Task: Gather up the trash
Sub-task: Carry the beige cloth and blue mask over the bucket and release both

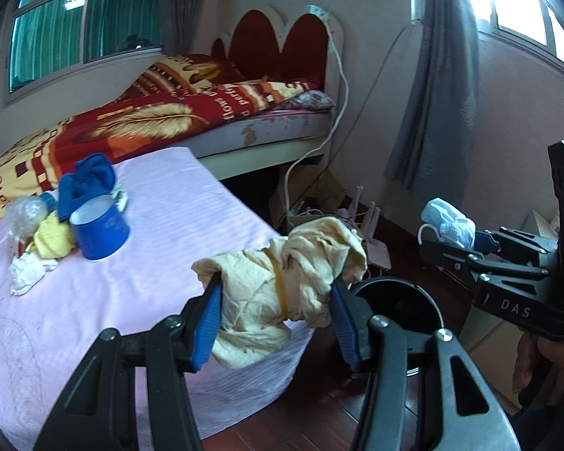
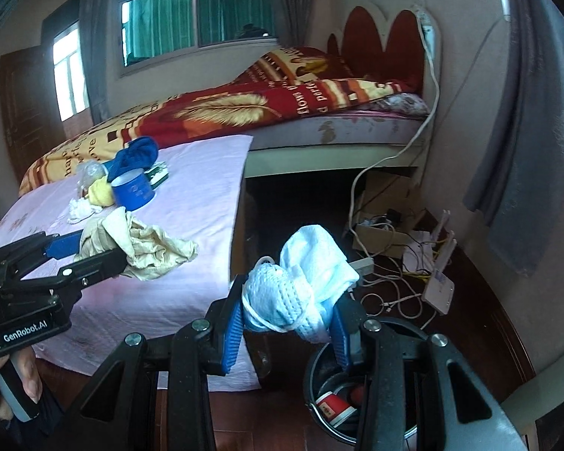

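My left gripper (image 1: 278, 297) is shut on a crumpled cream cloth wad (image 1: 282, 285) bound with a rubber band, held over the table's near corner beside a black trash bin (image 1: 398, 297). It also shows in the right wrist view (image 2: 139, 248). My right gripper (image 2: 289, 319) is shut on a crumpled light-blue face mask (image 2: 300, 289), held just above the bin (image 2: 334, 406), which holds a red cup. The mask also shows in the left wrist view (image 1: 447, 221).
A pink-covered table (image 1: 150, 263) carries a blue paper cup (image 1: 99, 231), blue cloth (image 1: 88, 182), yellow wad (image 1: 52, 240), white tissue (image 1: 26, 272) and clear plastic (image 1: 24, 214). A bed (image 1: 206, 112) stands behind. Cables and a router (image 2: 438, 289) lie on the floor.
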Motion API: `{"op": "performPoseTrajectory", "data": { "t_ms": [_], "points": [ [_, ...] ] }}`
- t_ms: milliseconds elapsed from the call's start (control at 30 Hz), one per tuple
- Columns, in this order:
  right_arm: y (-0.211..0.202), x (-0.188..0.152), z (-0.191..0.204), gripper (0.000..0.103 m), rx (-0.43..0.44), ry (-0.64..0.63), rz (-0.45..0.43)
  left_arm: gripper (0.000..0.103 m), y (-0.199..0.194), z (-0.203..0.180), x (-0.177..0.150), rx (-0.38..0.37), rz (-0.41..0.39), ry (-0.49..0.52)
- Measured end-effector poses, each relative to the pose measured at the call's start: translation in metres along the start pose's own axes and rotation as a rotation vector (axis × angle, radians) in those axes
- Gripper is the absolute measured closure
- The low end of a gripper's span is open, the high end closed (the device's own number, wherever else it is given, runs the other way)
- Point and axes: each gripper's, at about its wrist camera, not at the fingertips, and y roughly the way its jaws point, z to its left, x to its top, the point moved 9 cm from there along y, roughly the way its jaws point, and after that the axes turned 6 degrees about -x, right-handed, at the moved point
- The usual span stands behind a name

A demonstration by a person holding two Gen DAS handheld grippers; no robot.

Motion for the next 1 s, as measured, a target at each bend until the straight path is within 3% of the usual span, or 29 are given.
{"op": "performPoseTrajectory", "data": {
  "t_ms": [400, 767, 1000],
  "points": [
    [-0.005, -0.021, -0.055, 0.061, -0.072, 0.075, 0.021, 0.048, 0.028, -0.050, 0.001, -0.085, 0.029, 0.040],
    [-0.002, -0.066, -0.116, 0.061, -0.113, 0.149, 0.025, 0.048, 0.061, -0.103, -0.011, -0.180, 0.051, 0.086],
    [0.019, -0.100, -0.133, 0.061, -0.109, 0.155, 0.079, 0.048, 0.089, -0.120, -0.034, -0.219, 0.104, 0.107]
  ]
}}
